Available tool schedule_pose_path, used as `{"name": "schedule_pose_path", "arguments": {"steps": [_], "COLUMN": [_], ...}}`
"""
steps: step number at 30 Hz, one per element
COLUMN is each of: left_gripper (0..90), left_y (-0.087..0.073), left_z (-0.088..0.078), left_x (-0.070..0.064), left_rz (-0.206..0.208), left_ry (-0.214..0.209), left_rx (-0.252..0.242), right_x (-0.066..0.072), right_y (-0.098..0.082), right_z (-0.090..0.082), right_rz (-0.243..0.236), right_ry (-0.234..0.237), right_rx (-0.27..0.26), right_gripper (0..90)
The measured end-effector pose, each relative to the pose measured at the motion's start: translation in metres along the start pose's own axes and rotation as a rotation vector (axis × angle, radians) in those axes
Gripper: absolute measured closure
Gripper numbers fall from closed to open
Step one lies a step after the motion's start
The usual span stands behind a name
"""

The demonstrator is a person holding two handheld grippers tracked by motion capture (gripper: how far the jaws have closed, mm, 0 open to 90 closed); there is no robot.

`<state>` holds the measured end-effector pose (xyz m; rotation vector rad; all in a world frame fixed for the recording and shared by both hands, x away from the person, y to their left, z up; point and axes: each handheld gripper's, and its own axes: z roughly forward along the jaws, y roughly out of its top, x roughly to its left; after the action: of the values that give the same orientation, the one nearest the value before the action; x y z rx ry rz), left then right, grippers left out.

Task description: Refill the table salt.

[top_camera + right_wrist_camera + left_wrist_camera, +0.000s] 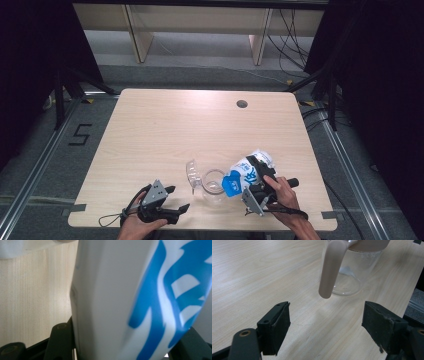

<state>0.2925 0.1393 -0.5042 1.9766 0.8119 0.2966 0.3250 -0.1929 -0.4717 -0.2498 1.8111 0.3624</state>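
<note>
A white carton with blue print [248, 171] is tilted, its blue top end over the mouth of a clear glass pitcher [214, 186]. My right gripper [258, 170] is shut on the carton's body. In the right gripper view the carton [120, 290] sits between both black jaws. Left of the pitcher, my left gripper [178, 198] stands open and low over the table. In the left gripper view its jaws are wide apart around bare wood, my left gripper [327, 325] being just short of the pitcher's beige handle [330, 270]. The pitcher's glass body [354, 272] stands upright.
The light wooden table [175, 125] has a cable hole [242, 104] at the back right. A clear flap [191, 172] stands up at the pitcher's left rim. Wooden furniture legs [140, 35] and cables lie on the floor beyond the table.
</note>
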Motion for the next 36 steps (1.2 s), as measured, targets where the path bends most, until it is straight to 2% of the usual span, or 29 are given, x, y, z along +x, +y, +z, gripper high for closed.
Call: {"name": "schedule_pose_path", "arguments": {"steps": [2,3,4,5,6,7,8,9,11,14,15,17,19,21,27,31,32,33,35,36], "left_gripper": [21.8,21.8,21.8,21.8,21.8,21.8,21.8,21.8,21.8,21.8,21.8,21.8,21.8,21.8,21.8,21.8,21.8,21.8,21.8,21.8], "left_y": [0.0,0.0,-0.0002,-0.0002,0.0,0.0002,0.0002,0.0002,0.0,0.0,0.0001,-0.0001,-0.0002,-0.0002,0.0003,0.0003,-0.0001,0.0001,0.0001,0.0001], "left_z": [0.0002,0.0002,0.0003,0.0003,0.0,-0.0005,-0.0004,-0.0004,0.0005,0.0004,0.0002,0.0007,0.0007,0.0008,0.0002,0.0004,0.0007,0.0006,0.0005,0.0005], "left_x": [-0.0001,-0.0002,-0.0007,-0.0007,-0.0002,0.0008,0.0006,0.0007,-0.0007,-0.0003,-0.0004,-0.0014,-0.0013,-0.0014,-0.0008,-0.001,-0.0019,-0.0018,-0.0017,-0.0017], "left_rz": [0.0,-0.001,-0.013,-0.015,-0.004,0.008,0.004,0.005,-0.006,0.001,-0.002,-0.02,-0.02,-0.02,0.0,0.0,-0.02,-0.019,-0.016,-0.017], "left_ry": [-0.002,-0.003,-0.004,-0.004,0.0,0.004,0.004,0.004,0.0,-0.002,-0.004,-0.006,-0.005,-0.005,0.0,0.0,0.0,-0.002,-0.001,-0.002], "left_rx": [-0.001,0.0,0.001,0.002,0.002,0.01,0.009,0.009,-0.007,-0.001,0.002,-0.003,-0.004,-0.006,-0.001,-0.001,-0.001,0.001,0.001,0.0], "right_x": [0.0027,0.0025,0.0074,0.0057,0.0054,0.0016,0.0014,0.0057,0.0051,0.004,0.0002,0.0011,0.0015,0.0057,0.0059,0.0052,0.002,0.0006,0.0024,0.0017], "right_y": [0.0002,0.0003,-0.0005,0.0,0.0,0.0011,0.0011,0.0006,0.0006,0.0008,0.0016,0.0016,0.0015,0.0013,0.002,0.0022,0.0029,0.0035,0.0032,0.0037], "right_z": [-0.0005,-0.0005,-0.0003,-0.0006,0.0004,-0.0003,-0.0003,-0.0003,-0.0001,-0.0002,-0.0001,0.0004,0.0009,0.0008,0.001,0.0007,0.0014,0.0012,0.0009,-0.0001], "right_rz": [0.029,0.024,0.094,0.062,0.051,-0.004,-0.009,0.047,0.038,0.019,-0.05,-0.038,-0.044,-0.005,-0.014,-0.03,-0.08,-0.098,-0.078,-0.09], "right_ry": [-0.001,-0.004,0.005,0.002,0.003,-0.003,-0.009,0.002,-0.003,-0.01,-0.016,-0.02,-0.014,-0.008,-0.013,-0.021,-0.025,-0.027,-0.028,-0.033], "right_rx": [0.013,0.014,0.02,0.024,0.012,0.015,0.016,0.027,0.024,0.028,0.022,0.021,0.023,0.036,0.034,0.037,0.023,0.023,0.03,0.039], "right_gripper": [45.3,45.3,45.3,45.3,45.3,45.3,45.3,45.3,45.5,45.5,45.5,45.6,45.6,45.7,46.0,46.3,46.3,46.3,46.5,46.5]}}
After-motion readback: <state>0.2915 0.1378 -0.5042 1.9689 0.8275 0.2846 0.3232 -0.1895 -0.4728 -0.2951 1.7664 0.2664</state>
